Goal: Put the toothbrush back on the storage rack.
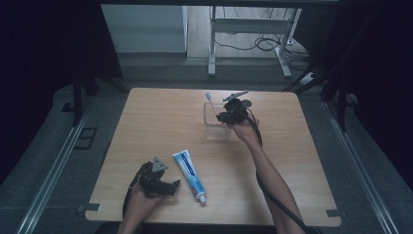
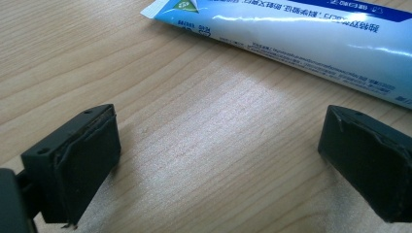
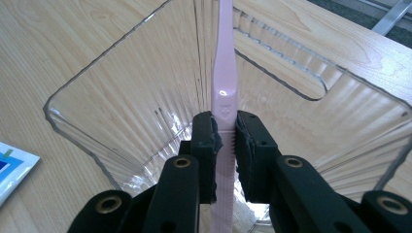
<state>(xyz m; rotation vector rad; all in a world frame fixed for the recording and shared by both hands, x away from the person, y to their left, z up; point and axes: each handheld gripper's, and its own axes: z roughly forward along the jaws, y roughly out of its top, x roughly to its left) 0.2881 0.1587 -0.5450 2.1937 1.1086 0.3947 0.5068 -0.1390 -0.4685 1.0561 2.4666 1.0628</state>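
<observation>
Right gripper (image 3: pixel 225 138): jaws clamped on pink toothbrush (image 3: pixel 224 87), which stands upright inside clear cup (image 3: pixel 97 92) at the table's (image 1: pixel 156 112) far side. Left gripper (image 2: pixel 218 160): jaws apart, empty, resting low over the table near toothpaste tube (image 2: pixel 301 39).

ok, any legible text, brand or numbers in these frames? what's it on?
Toothpaste tube: rows of small Chinese print and a white-on-blue line along its top edge, all upside down in the left gripper view and too small to quote.
Toothpaste tube in the high view: blue label, lettering blurred.
Pink toothbrush: a small embossed mark on the handle, not readable.
Nothing else carries text.
</observation>
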